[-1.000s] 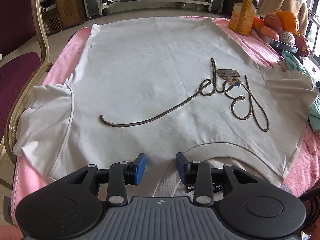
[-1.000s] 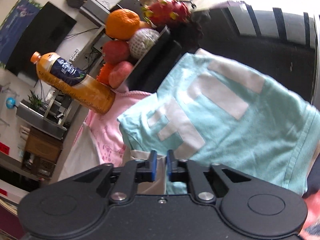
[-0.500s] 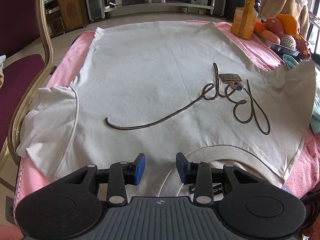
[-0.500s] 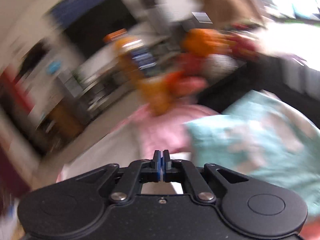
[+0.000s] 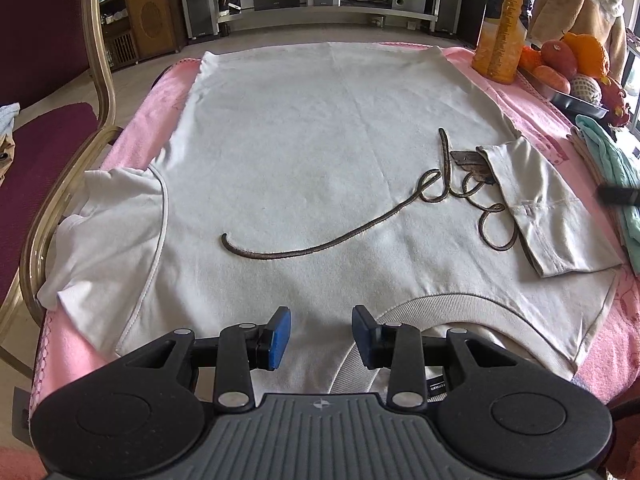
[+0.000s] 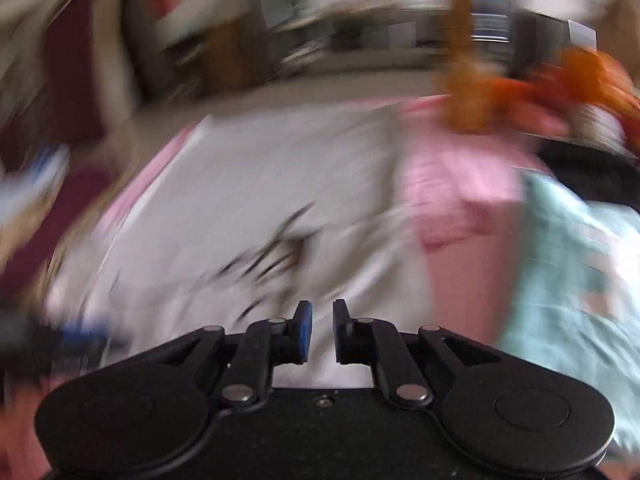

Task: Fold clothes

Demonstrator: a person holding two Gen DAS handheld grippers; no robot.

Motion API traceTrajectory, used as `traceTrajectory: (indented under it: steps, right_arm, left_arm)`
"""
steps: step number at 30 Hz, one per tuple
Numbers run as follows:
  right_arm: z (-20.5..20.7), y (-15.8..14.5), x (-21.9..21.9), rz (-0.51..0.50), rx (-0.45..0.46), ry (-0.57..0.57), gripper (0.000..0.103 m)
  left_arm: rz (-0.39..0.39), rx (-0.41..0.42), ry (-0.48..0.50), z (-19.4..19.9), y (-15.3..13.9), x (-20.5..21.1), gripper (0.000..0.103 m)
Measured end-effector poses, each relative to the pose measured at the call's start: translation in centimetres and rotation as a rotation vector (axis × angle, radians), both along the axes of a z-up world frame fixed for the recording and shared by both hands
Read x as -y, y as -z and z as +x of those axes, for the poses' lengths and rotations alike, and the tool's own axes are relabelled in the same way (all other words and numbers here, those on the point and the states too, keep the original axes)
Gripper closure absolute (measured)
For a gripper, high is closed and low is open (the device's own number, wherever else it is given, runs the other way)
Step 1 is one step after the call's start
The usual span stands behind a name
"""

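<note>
Left gripper (image 5: 320,334): black body with ribbed grey centre plate, two round side discs, silver pivot screws, blue pads on black fingers (image 5: 276,336). Right gripper (image 6: 319,330): matching black body, silver screws, blue pads.

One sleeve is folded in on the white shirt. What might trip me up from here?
1. The folded sleeve lies loose over the lettering and may flop back as you fold on.
2. The other sleeve is bunched at the table edge by the chair and could fold in creased.
3. The juice bottle stands close to the shirt; a wide swing could hit it.
</note>
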State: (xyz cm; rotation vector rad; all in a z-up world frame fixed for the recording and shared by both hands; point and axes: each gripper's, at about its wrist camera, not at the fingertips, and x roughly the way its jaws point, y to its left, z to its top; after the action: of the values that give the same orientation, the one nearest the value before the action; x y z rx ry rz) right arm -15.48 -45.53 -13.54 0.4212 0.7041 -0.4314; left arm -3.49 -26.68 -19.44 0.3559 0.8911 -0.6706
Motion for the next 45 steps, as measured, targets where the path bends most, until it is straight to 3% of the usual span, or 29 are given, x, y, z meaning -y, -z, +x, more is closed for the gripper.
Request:
traceTrajectory:
  steps: [3,10,14,17,19,21,25,28,33,37,40,41,42,45]
  right_arm:
    - [-0.6,0.9,2.5,0.077,-0.013,0.148,0.095]
    - [1.5,4.7,2.1,0.013,-0.291,0.149,0.094]
    - [-0.4,4.4,2.0,0.064,-0.359,0.169,0.094]
    - [-1.1,4.3,1.5,0.040,-0.381,0.199,0.095]
    - [-1.6,3.7,1.0,0.016,-0.346,0.222,0.095]
    - [-1.7,2.5,0.8,0.006,-0.230,0.196,0.094]
    - [-0.7,2.3,0.3,0.120,-0.092,0.096,0.094]
    - [1.1,3.7,0.1,0.228,-0.099,0.039,0.094]
    - [2.1,4.9,-1.3,0.186,-0.196,-0.015,0.096]
    - [0.2,4.2,-2.2,0.217,-0.234,-0.037,0.093]
    - [-1.5,2.8,-2.9,0.273,-0.106,-0.052,0.088]
    - [-1.9,2.4,-2.9,0.321,-0.053,-0.063,0.081]
    - [-2.0,2.2,-2.8,0.366,-0.010,-0.072,0.075]
    - [-1.9,1.8,-2.5,0.457,0.075,-0.097,0.072]
  left_arm:
    - [0.006,0.005,0.004,-0.1,0.1,0.2,0.068]
    - [0.023,0.019,0.004,-0.2,0.2,0.1,0.067]
    - [0.031,0.026,-0.013,-0.1,0.1,-0.4,0.067]
    - [0.035,0.027,-0.023,-0.1,-0.1,-0.7,0.067]
    - [0.030,0.037,-0.017,-0.2,-0.3,-0.9,0.067]
    - [0.025,0.046,-0.006,-0.4,-0.5,-0.9,0.067]
    - [0.033,0.034,0.014,-0.5,0.0,-0.4,0.069]
    - [0.035,0.046,0.032,-0.7,0.1,-0.3,0.071]
    - [0.061,0.069,0.053,-1.4,0.3,-0.2,0.071]
    - [0.101,0.018,0.065,-1.9,-0.7,-1.3,0.071]
    - [0.048,0.022,-0.030,-0.7,-2.5,-4.0,0.071]
    - [0.019,0.012,-0.082,0.2,-3.1,-5.1,0.071]
    - [-0.014,-0.008,-0.141,1.4,-3.6,-6.5,0.071]
    - [-0.104,-0.090,-0.319,5.2,-4.7,-10.8,0.071]
